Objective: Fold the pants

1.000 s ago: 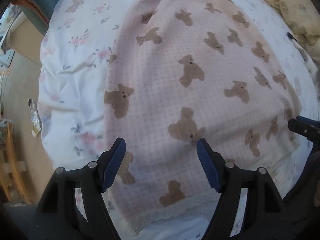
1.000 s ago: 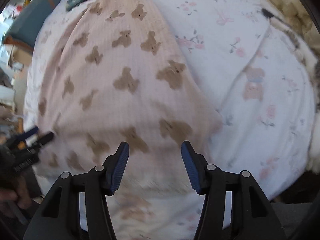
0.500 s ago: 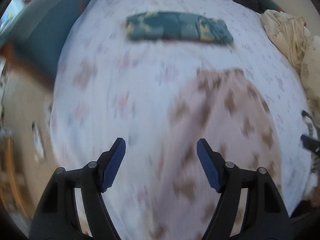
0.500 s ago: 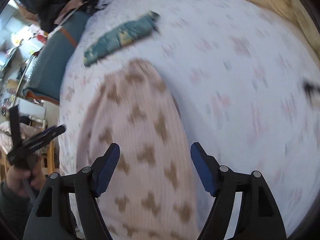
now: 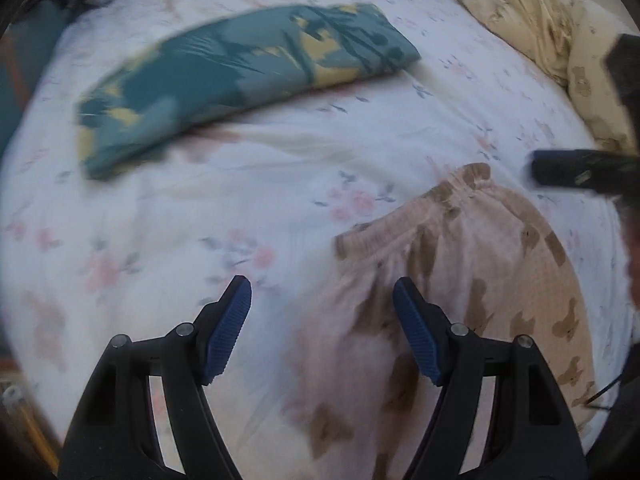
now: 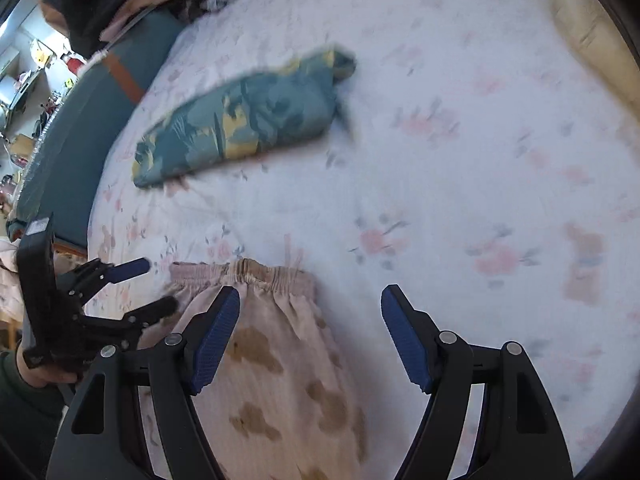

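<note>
The pink pants with brown bear print (image 5: 472,280) lie flat on the floral bed sheet (image 5: 240,184), elastic waistband toward the far side. In the right wrist view the pants (image 6: 272,368) show with the waistband in front of my fingers. My left gripper (image 5: 322,330) is open and empty, hovering over the pants' left edge. My right gripper (image 6: 310,336) is open and empty, over the pants' right edge. The left gripper also shows in the right wrist view (image 6: 148,286), beside the waistband's left end. The right gripper shows at the right of the left wrist view (image 5: 580,168).
A folded teal and yellow patterned cloth (image 5: 240,76) lies on the sheet beyond the pants; it also shows in the right wrist view (image 6: 244,120). A crumpled cream cloth (image 5: 532,12) sits at the far right. A teal bench (image 6: 80,136) runs along the bed's left side.
Both grippers have moved from low over the pants' hem end up toward the waistband end. The right gripper's jaws have spread wider. The views are motion-blurred.
</note>
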